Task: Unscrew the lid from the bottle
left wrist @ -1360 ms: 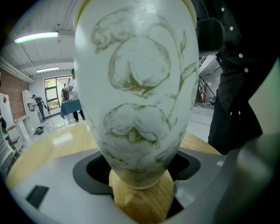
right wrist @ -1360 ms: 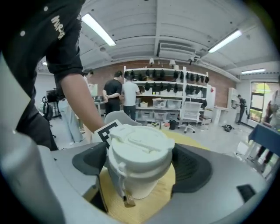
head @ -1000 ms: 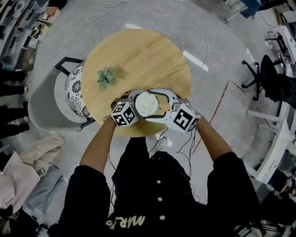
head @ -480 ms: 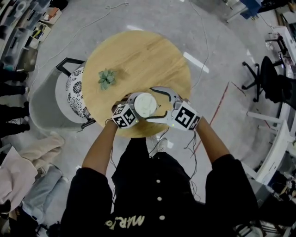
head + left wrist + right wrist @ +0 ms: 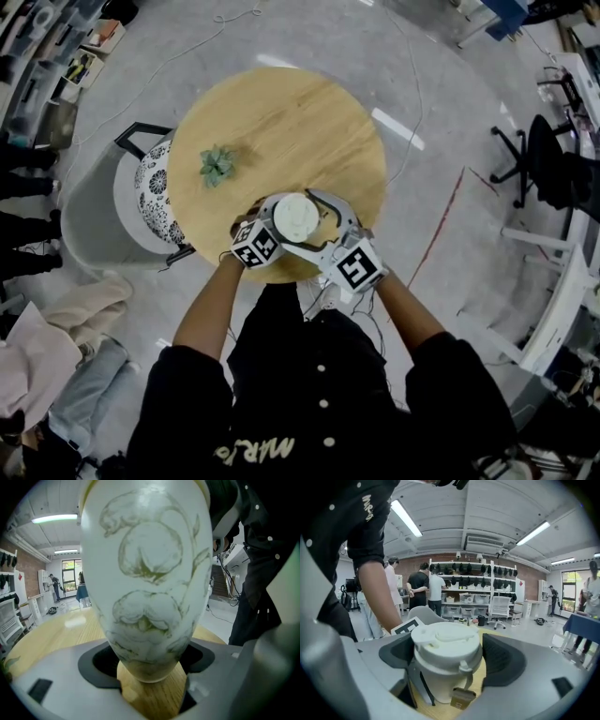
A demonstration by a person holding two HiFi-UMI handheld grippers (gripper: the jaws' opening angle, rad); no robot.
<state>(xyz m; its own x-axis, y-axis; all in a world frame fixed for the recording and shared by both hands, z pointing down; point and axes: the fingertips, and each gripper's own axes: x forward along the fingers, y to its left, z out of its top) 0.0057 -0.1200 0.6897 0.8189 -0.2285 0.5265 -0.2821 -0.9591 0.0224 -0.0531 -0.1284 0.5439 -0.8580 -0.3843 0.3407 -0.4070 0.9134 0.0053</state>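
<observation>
Right, status at this frame: the white bottle with green floral print (image 5: 145, 573) stood upright at the near edge of the round light-wood counter (image 5: 281, 112), directly in front of the person. White ribbed screw lid (image 5: 446, 641) was still on the neck, with a carry strap and a small brown tag (image 5: 462, 699) hanging off it.

Left tool (image 5: 150, 663): jaws wide, clamped low on the bottle's belly near the base, dark pads against both sides. It pointed away from the body and angled down. Left forearm (image 5: 208, 305) was bare and came in from lower left, with its marker cube (image 5: 255, 246) just left of the lid.

Right tool (image 5: 447, 656): sat higher, at lid level, closer to level. Its jaws had just been closing with the lid between them. The lid filled the gap and both pads looked seated on its rim. Right forearm (image 5: 405, 305) came in from lower right. Its marker cube (image 5: 352, 267) sat closer to the person than the left one.

Both arms converged on the bottle, elbows out, black sleeves pushed up.

Also on the counter: a small green leafy plant (image 5: 217, 161), well apart from the bottle. A grey chair with a black-and-white patterned cushion (image 5: 150, 183) stood against the counter's left side.
</observation>
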